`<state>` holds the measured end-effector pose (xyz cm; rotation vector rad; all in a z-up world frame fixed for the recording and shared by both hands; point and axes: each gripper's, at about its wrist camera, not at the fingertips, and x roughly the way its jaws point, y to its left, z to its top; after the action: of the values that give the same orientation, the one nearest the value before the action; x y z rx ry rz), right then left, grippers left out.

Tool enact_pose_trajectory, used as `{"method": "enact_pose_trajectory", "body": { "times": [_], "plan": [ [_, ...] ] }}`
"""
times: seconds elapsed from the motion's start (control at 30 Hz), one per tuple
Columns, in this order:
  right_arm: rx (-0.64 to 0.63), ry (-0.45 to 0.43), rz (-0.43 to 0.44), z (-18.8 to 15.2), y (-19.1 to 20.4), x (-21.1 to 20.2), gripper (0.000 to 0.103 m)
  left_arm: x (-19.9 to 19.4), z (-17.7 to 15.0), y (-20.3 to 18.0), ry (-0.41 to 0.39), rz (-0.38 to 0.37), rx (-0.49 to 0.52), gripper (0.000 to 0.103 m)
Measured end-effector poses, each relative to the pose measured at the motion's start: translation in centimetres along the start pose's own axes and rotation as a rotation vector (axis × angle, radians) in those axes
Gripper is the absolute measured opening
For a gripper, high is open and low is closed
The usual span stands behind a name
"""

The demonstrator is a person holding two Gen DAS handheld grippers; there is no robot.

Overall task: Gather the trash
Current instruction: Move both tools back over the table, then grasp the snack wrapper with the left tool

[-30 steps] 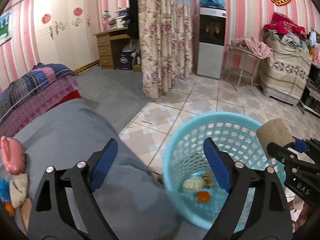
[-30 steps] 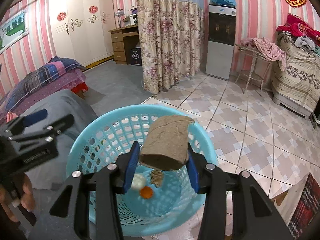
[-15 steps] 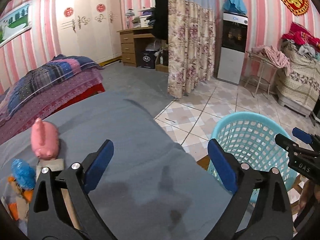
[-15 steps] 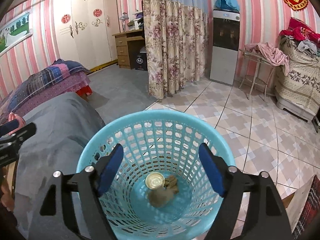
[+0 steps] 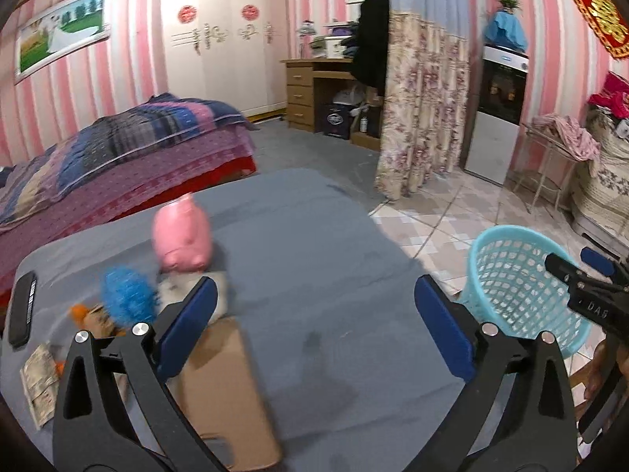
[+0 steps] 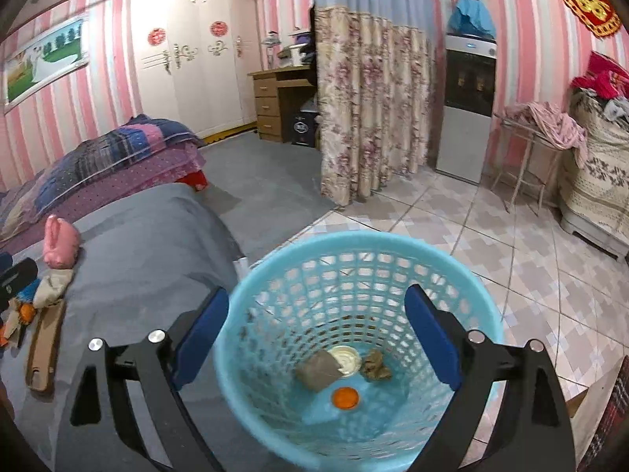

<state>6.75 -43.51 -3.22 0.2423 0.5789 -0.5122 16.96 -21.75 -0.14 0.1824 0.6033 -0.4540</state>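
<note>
The light-blue mesh basket [image 6: 354, 240] stands on the tiled floor beside the grey-covered surface [image 5: 314, 244]. In it lie a brown cardboard roll [image 6: 318, 369], a white lid [image 6: 348, 358], a crumpled brown scrap [image 6: 375, 365] and an orange cap [image 6: 346, 397]. My right gripper [image 6: 316, 332] hovers over the basket, jaws opening, nothing between them. My left gripper [image 5: 316, 330] is above the grey surface, jaws opening and empty. A flat cardboard piece [image 5: 226, 393] lies just under its left finger. The basket [image 5: 523, 287] and right gripper [image 5: 582, 295] show at the right.
A pink pig toy [image 5: 182, 238], a blue fluffy thing [image 5: 127, 295], a black phone [image 5: 21, 308] and a folded paper [image 5: 39, 381] sit on the grey surface's left part. A bed [image 5: 118, 149] lies behind, a floral curtain [image 5: 420, 118] beyond.
The right gripper opened and let go of the brown roll, which now lies in the basket. The left gripper swung left, from over the basket to over the grey surface.
</note>
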Motion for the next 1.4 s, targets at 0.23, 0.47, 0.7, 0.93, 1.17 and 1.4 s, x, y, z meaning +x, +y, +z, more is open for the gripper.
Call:
{"method": "enact_pose_trajectory", "body": {
  "times": [0.23,0.47,0.7,0.93,1.17,1.4],
  "plan": [
    [-0.072,-0.014,0.111,-0.5,6.5,-2.3,0.089,-2.4,-2.4,5.7,0.019,0.088,-0.079,0.097],
    [-0.223,-0.012,0.167,-2.0,12.9,-3.5,0.089,-4.5,-4.7,11.0,0.037,0.187,-0.154,0.097],
    [-0.251,-0.005,0.231,-2.7,16.0,-4.6,0.089,-5.7,-6.7,15.6,0.055,0.259,-0.235,0.097],
    [-0.252,0.009,0.263,-2.9,17.9,-4.9,0.089,-7.1,-8.4,18.4,0.049,0.303,-0.274,0.097],
    [-0.252,0.024,0.298,-3.6,20.3,-5.1,0.089,-8.3,-10.6,20.6,0.069,0.351,-0.289,0.097],
    [-0.292,0.03,0.316,-4.3,22.6,-5.3,0.089,-9.9,-13.5,23.1,0.098,0.383,-0.336,0.097]
  ]
}}
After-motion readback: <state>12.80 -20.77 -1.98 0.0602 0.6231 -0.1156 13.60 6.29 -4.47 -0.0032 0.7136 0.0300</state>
